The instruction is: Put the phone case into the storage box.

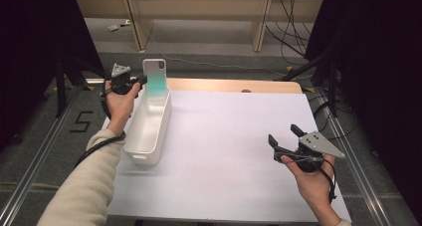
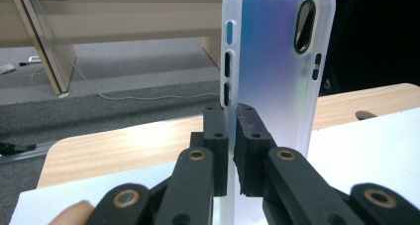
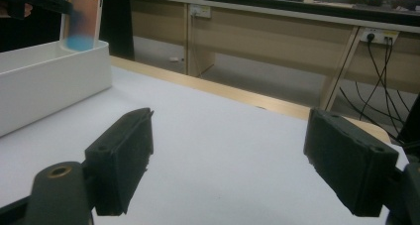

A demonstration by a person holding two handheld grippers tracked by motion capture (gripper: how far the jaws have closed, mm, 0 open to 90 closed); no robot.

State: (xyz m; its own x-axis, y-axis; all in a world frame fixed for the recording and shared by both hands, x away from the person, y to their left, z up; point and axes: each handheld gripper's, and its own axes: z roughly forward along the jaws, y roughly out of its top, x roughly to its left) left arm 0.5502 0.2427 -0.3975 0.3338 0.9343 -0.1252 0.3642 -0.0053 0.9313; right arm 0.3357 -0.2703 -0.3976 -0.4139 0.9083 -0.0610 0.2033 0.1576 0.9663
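Note:
A translucent phone case (image 1: 155, 77) with an iridescent blue-green back stands upright over the far end of a long white bin (image 1: 133, 139). My left gripper (image 1: 141, 80) is shut on the case's side edge. In the left gripper view both black pads (image 2: 219, 140) clamp the frosted edge of the case (image 2: 277, 61), below its button slots. My right gripper (image 1: 283, 134) hovers open over the near right of the white table cover, with nothing between its jaws. Seen from the right gripper view, the case (image 3: 81, 17) and the bin (image 3: 44, 81) sit far off at upper left.
A white sheet (image 1: 224, 151) covers the wooden table (image 1: 239, 85). Beyond the far edge are a grey floor, cables (image 1: 293, 27) and wooden desk legs. Dark stands flank both sides of the table.

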